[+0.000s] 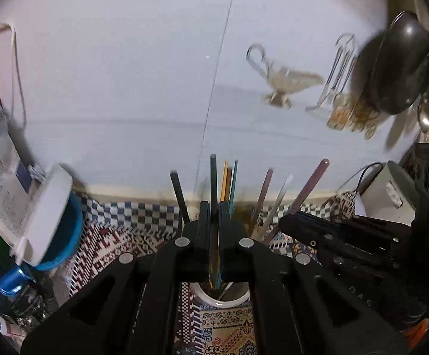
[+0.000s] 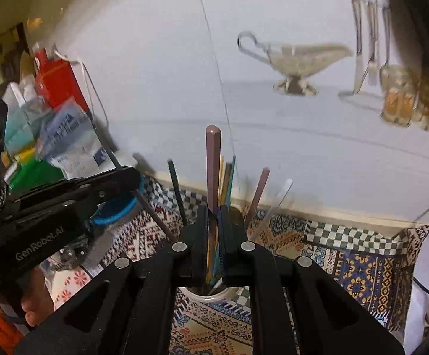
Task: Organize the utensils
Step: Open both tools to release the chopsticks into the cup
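Observation:
A white cup [image 1: 227, 295] stands on the patterned cloth and holds several chopsticks upright. My left gripper [image 1: 213, 207] is shut on a black chopstick [image 1: 213, 177] that stands in the cup. My right gripper [image 2: 213, 210] is shut on a mauve chopstick [image 2: 213, 162] in the same cup [image 2: 205, 294]. The right gripper also shows in the left wrist view [image 1: 285, 222], close beside the cup. The left gripper shows in the right wrist view [image 2: 134, 177], holding its chopstick at a slant. Other sticks, orange, teal, mauve and white, lean in the cup.
A blue mug [image 1: 66, 236] with a white lid leans at the left, by packets and a red box [image 2: 57, 80]. A gravy boat [image 1: 285, 80], hanging cutlery [image 2: 368, 38] and glass mugs [image 2: 397, 100] line the white wall. A dark pan [image 1: 397, 65] hangs at the right.

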`<state>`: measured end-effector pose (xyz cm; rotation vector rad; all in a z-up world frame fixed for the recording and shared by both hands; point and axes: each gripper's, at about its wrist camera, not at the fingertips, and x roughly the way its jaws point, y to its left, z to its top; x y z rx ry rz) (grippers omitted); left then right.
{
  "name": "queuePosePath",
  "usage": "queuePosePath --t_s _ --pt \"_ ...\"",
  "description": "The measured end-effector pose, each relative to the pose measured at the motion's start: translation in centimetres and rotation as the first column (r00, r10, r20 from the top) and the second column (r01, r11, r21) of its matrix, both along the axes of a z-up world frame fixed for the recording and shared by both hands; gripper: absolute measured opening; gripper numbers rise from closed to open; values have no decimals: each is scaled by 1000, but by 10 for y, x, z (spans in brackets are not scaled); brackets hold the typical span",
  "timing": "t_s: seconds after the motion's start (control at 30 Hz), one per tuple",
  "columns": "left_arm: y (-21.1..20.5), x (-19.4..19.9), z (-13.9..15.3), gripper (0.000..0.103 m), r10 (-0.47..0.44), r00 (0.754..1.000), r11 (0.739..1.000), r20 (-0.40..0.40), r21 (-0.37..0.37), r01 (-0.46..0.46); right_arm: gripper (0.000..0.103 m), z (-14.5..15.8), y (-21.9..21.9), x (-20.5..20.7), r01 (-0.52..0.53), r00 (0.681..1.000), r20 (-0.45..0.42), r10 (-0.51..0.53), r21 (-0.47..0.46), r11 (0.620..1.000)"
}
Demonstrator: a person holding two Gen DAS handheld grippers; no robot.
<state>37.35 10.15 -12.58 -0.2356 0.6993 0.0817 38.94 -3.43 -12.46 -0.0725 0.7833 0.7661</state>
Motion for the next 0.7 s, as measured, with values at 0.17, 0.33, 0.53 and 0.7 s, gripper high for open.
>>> queuePosePath --t_s 0.17,0.33,0.53,0.7 --pt "3 10 -23 3 -1 998 1000 -56 -11 1 6 -22 8 8 -17 998 -53 15 -36 999" --pt "1 13 -31 4 6 997 1000 -80 6 -5 6 -37 14 9 -33 997 -75 27 -75 997" --pt "0 7 -21 4 19 997 1000 -79 19 -17 6 -42 17 5 -68 992 -110 58 -87 994" --pt "-7 -14 4 8 29 999 998 -27 62 -28 7 -26 9 -5 -72 993 -101 65 -71 995"
